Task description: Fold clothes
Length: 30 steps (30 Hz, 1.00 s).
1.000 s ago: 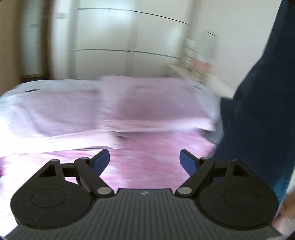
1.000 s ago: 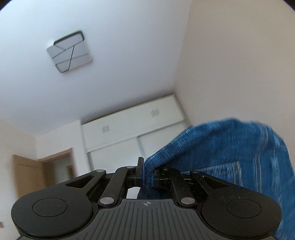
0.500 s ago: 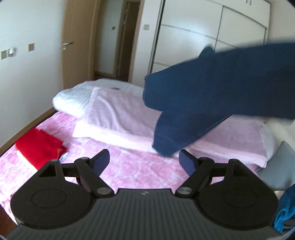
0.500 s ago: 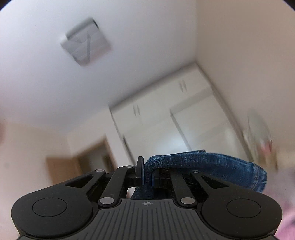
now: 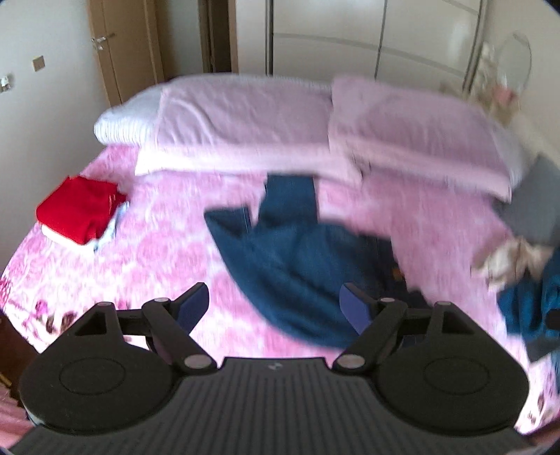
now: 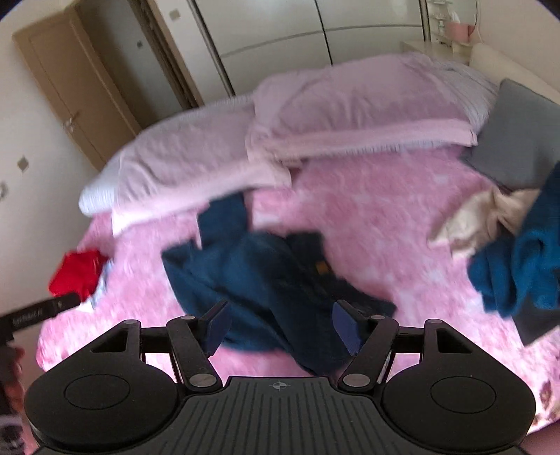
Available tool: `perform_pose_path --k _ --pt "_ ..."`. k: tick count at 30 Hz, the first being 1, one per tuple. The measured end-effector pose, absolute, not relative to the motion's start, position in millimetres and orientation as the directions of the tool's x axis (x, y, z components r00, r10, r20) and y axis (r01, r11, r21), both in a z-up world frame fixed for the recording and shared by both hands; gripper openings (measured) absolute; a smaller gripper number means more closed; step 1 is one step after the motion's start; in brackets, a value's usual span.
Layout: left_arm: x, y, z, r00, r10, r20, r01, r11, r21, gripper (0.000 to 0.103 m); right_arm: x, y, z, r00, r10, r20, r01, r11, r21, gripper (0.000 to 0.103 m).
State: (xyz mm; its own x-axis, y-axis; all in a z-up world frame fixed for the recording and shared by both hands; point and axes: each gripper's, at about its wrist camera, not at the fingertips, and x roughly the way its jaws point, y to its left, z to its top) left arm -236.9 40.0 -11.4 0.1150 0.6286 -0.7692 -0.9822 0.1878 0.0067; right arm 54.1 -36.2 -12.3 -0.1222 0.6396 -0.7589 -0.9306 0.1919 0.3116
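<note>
The dark blue jeans (image 5: pixel 301 266) lie crumpled mid-bed, legs toward the far pillows, both the left gripper (image 5: pixel 276 304) and right gripper (image 6: pixel 280 323) with jaws open and empty above them — a pinch into the overlapped layers risks lifting a bunch, not one edge.

Both wrist cameras are looking forward and down over their own fingers onto the pink bed (image 5: pixel 168 266), from above its near side. The left view is facing the pillows (image 5: pixel 245 115) squarely; the right one is sitting further right (tilted slightly). Both are sharing the crumpled jeans (image 5: pixel 290 266) (image 6: pixel 266 287), red stack (image 5: pixel 80 210) (image 6: pixel 77 273) and wardrobe (image 6: pixel 280 31).
</note>
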Motion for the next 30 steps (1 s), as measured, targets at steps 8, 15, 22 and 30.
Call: perform_pose_path --k 8,15,22,30 --pt "-233.8 -25.1 -45.1 0.054 0.572 -0.819 -0.973 0.214 0.086 0.080 27.4 -99.2 -82.1 -0.138 0.534 -0.834 -0.954 0.153 0.256 0.068" --pt "-231.9 -50.0 -40.9 0.038 0.595 -0.803 -0.968 0.220 0.117 0.080 13.1 -118.1 -94.8 -0.146 0.534 -0.833 -0.959 0.128 0.251 0.068" --pt "-236.1 -55.3 -36.7 0.019 0.616 -0.787 -0.966 0.216 0.145 0.080 7.9 -114.0 -94.7 -0.140 0.514 -0.847 -0.967 0.112 0.228 0.068" --pt "-253.1 -37.8 -50.5 0.026 0.583 -0.812 -0.960 0.241 0.143 0.080 -5.5 -92.4 -107.3 -0.122 0.475 -0.871 -0.970 0.127 0.205 0.068"
